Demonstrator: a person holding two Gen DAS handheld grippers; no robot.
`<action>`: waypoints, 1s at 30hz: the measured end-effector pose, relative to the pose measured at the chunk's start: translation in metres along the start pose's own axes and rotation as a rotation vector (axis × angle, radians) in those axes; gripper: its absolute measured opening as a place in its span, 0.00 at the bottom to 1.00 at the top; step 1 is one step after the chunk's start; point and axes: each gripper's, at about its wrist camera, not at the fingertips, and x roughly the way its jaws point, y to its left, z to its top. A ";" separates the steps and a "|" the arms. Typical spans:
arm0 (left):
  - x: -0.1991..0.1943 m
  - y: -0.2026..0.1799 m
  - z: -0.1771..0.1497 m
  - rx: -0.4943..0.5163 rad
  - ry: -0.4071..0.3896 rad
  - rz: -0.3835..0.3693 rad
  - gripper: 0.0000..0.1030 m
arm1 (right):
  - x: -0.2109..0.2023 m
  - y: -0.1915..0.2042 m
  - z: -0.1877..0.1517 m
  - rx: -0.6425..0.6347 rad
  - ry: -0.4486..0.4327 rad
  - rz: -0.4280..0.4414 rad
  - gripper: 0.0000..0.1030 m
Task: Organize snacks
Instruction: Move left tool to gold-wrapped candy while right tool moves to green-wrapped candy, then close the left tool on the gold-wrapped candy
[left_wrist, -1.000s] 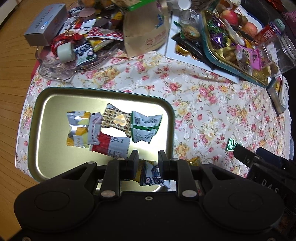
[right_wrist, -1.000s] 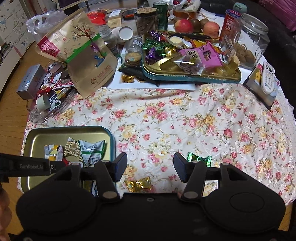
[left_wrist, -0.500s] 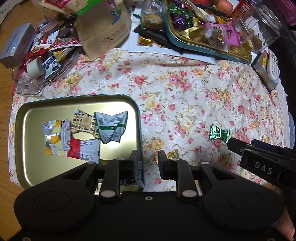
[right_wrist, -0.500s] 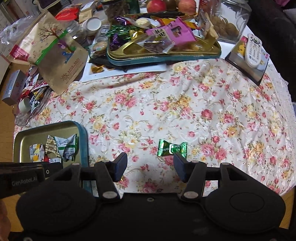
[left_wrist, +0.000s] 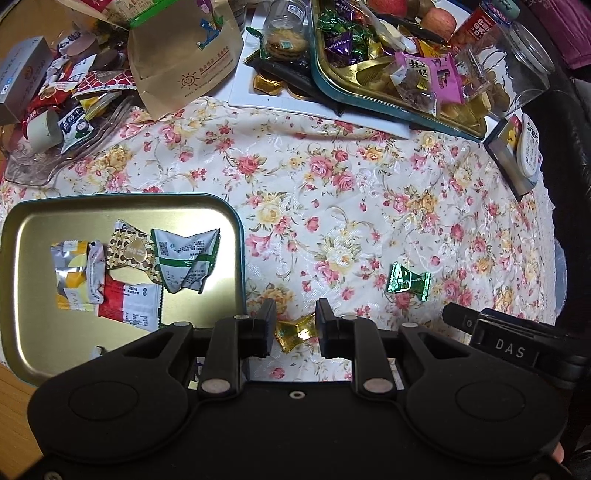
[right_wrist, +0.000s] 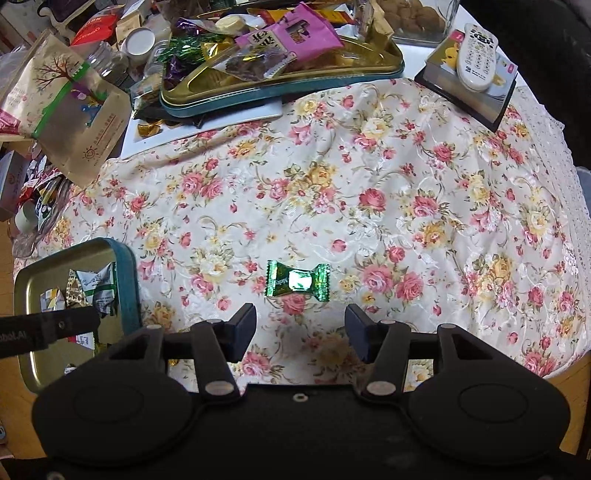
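A gold tray (left_wrist: 33, 332) with a teal rim holds several wrapped snacks (left_wrist: 184, 258) at the left. My left gripper (left_wrist: 295, 325) points down just right of the tray. Its jaws stand at their narrow gap, and a gold-wrapped candy (left_wrist: 295, 332) on the floral cloth shows in that gap. I see no pad pressing on it. A green-wrapped candy (right_wrist: 297, 282) lies on the cloth just beyond the fingertips of my right gripper (right_wrist: 301, 317). The right jaws are wide and closing slightly, with nothing between them. The green candy (left_wrist: 408, 282) also shows in the left wrist view.
A second tray (right_wrist: 280, 88) piled with sweets stands at the back on a white board. A brown paper bag (right_wrist: 74, 110) and a glass dish of snacks (left_wrist: 55, 122) lie back left. A remote (right_wrist: 476, 55) rests on a book back right. The table edge runs along the right.
My left gripper has moved right, off the tray and over the cloth, and the gold candy now shows in its gap. My right gripper has come down toward the green candy.
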 end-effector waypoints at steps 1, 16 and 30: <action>0.002 -0.002 0.000 -0.002 0.002 -0.002 0.29 | 0.000 -0.003 0.000 0.009 0.003 0.004 0.54; 0.066 -0.053 -0.024 0.302 0.116 0.139 0.29 | -0.001 -0.026 0.001 0.082 0.076 0.073 0.52; 0.090 -0.062 -0.038 0.466 0.104 0.228 0.35 | -0.011 -0.031 -0.006 0.066 0.076 0.078 0.52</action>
